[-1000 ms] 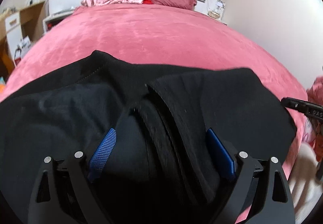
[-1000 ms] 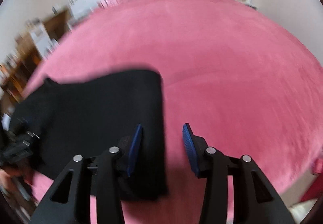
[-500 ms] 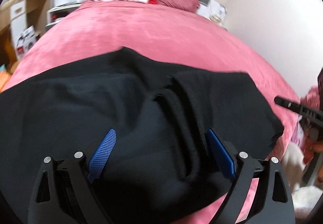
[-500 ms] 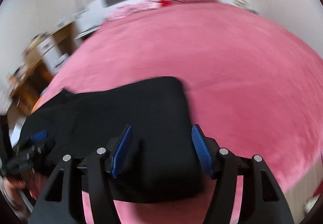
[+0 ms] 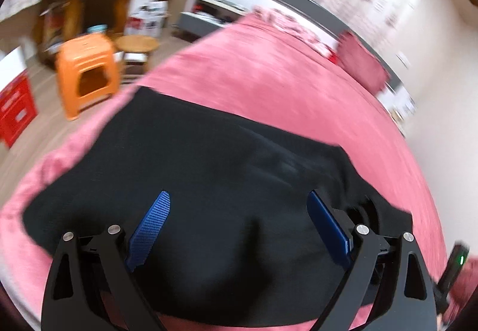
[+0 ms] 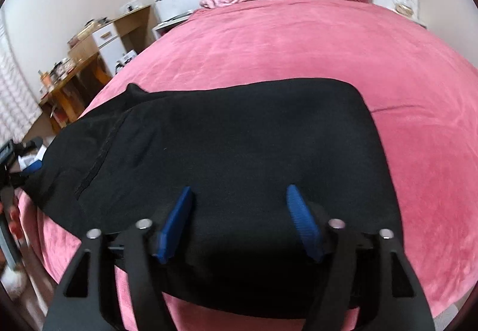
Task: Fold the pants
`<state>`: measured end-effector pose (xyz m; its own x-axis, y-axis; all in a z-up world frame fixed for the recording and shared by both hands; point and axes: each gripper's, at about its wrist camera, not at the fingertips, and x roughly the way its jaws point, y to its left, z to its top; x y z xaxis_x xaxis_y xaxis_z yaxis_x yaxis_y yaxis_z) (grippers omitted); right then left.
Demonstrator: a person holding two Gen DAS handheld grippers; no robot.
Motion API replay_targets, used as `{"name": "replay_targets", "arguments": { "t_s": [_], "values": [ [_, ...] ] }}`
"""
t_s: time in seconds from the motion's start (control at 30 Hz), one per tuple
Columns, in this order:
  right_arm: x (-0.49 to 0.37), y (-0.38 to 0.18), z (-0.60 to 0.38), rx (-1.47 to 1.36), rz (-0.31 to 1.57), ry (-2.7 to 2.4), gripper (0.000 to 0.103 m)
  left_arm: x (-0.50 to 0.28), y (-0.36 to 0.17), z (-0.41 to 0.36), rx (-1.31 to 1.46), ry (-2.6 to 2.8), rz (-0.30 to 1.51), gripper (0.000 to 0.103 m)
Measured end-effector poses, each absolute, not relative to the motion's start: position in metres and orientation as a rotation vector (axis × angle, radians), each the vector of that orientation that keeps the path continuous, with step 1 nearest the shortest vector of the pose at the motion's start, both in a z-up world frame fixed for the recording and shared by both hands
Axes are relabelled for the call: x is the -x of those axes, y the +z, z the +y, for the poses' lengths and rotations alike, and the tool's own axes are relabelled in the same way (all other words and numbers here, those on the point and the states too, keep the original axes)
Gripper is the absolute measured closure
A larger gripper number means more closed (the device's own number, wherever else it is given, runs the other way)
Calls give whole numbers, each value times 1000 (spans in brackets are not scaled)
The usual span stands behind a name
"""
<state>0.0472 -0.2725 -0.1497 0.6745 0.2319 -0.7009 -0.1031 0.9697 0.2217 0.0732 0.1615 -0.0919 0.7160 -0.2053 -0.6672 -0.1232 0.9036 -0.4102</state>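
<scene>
Black pants (image 6: 233,151): lie folded flat on the pink bed (image 6: 298,41), lower centre of both frames.
Right hand-held gripper (image 6: 237,223): jaws spread, just been opening; blue pads over the pants' near edge, not pinching.
Left hand-held gripper (image 5: 239,229): jaws wide apart above the cloth, nothing gripped.
Orange stool (image 5: 86,71): upper left, on the floor.

The black fabric pants (image 5: 227,181) are smeared by motion blur in the left wrist view, their near edge hidden behind the tongs.
</scene>
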Motion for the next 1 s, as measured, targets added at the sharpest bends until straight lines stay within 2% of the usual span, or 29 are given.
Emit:
{"name": "replay_targets", "arguments": {
  "t_s": [0.1,0.33,0.5,0.8,1.0],
  "values": [
    [-47,-151,-263,-118,809,193,21,-59,-88,187,533,2,816,11],
    [-53,-155,-270,-180,794,220,21,-16,-86,225,787,21,897,12],
    [-49,-154,-269,-181,792,218,21,-19,-101,217,789,17,982,32],
    [-48,-155,-270,-189,789,220,21,-10,-109,222,996,-29,1013,33],
    [-49,-155,-269,-187,789,219,21,-12,-119,209,957,-14,1062,33]
  ]
}}
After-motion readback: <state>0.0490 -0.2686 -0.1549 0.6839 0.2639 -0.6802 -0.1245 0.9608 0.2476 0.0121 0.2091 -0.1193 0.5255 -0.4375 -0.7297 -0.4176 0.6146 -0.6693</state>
